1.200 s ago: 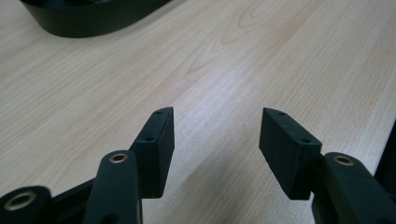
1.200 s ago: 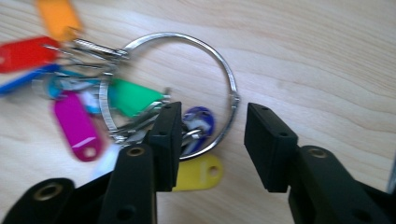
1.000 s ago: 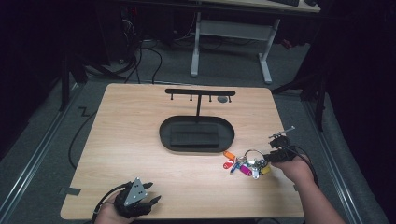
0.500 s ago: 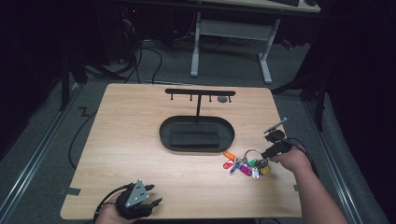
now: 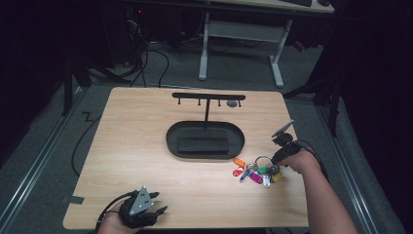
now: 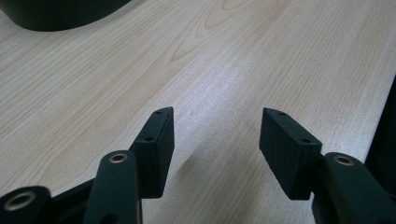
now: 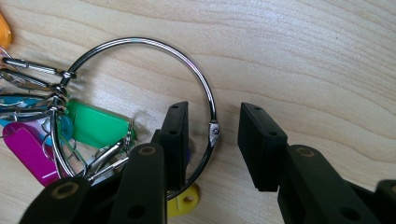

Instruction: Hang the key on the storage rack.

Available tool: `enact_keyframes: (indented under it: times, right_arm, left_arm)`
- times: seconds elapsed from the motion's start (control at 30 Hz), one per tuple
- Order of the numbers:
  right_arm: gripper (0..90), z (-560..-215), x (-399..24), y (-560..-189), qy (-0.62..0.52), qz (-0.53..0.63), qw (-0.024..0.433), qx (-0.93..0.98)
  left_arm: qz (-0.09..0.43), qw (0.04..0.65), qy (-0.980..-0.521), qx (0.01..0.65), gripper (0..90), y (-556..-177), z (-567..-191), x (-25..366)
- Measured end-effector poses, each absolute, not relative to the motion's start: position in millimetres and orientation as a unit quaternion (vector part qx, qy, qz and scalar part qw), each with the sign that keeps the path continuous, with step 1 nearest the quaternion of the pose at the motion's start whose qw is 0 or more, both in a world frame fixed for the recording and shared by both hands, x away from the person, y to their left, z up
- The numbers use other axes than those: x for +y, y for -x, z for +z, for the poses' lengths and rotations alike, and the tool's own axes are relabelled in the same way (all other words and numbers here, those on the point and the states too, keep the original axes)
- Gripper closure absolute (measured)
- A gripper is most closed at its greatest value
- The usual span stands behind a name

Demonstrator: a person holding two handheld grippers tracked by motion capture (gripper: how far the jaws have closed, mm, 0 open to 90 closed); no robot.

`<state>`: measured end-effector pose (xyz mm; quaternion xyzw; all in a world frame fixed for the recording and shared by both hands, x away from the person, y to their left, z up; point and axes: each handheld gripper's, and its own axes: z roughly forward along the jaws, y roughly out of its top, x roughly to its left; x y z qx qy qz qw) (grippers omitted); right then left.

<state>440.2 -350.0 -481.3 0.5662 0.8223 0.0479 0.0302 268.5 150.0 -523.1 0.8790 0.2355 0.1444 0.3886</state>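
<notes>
Steel key ring [image 7: 140,107], lower centre of the right gripper view, lies flat on the tabletop [image 7: 303,56]; the right tool [image 7: 212,140] straddles its wire, jaws apart, not yet gripping. Thin, stiff, slippery: pinch at the clasp. Coloured tags [image 7: 60,135] dangle loosely.

I worked at a light wooden table [image 5: 146,146] in a dim room. Grey carpet [image 5: 48,131] lay around it, black cables [image 5: 160,58] trailed across the floor, and a white-legged desk [image 5: 243,36] stood behind.

Bare table [image 5: 141,146] around black stand [image 5: 205,139]
</notes>
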Motion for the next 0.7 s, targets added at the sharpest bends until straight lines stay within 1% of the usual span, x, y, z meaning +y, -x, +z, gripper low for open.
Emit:
enact_keyframes:
  times: [0.13,0.2,0.3,0.37,0.43,0.47,0.5,0.57,0.7]
  right_arm:
    - [67.5,-482,-350,-439,-0.561,0.041,0.027,0.827]
    - [70.4,-485,-349,-437,-0.557,0.035,0.018,0.829]
    - [72.6,-487,-348,-436,-0.556,0.033,0.022,0.830]
    - [76.6,-487,-349,-436,-0.553,0.034,0.026,0.832]
    - [83.1,-487,-349,-434,-0.548,0.035,0.030,0.835]
    - [83.1,-487,-349,-434,-0.548,0.035,0.030,0.835]
    - [84.9,-486,-347,-433,-0.542,0.033,0.029,0.839]
    - [84.9,-484,-344,-431,-0.532,0.034,0.035,0.846]
    - [84.7,-466,-340,-426,-0.528,0.045,0.045,0.847]
  left_arm:
    - [0.141,0.386,-0.881,0.233,45.6,-269,-524,149]
    - [0.141,0.385,-0.882,0.232,45.5,-269,-524,149]
    - [0.142,0.385,-0.883,0.229,45.5,-268,-524,148]
    - [0.140,0.384,-0.884,0.228,45.5,-268,-524,148]
    - [0.140,0.384,-0.884,0.225,45.4,-268,-524,147]
    - [0.140,0.383,-0.885,0.223,45.4,-267,-525,147]
    - [0.139,0.383,-0.886,0.222,45.4,-267,-525,146]
    - [0.139,0.382,-0.887,0.221,45.3,-267,-525,146]
    - [0.137,0.381,-0.888,0.219,45.3,-267,-526,145]
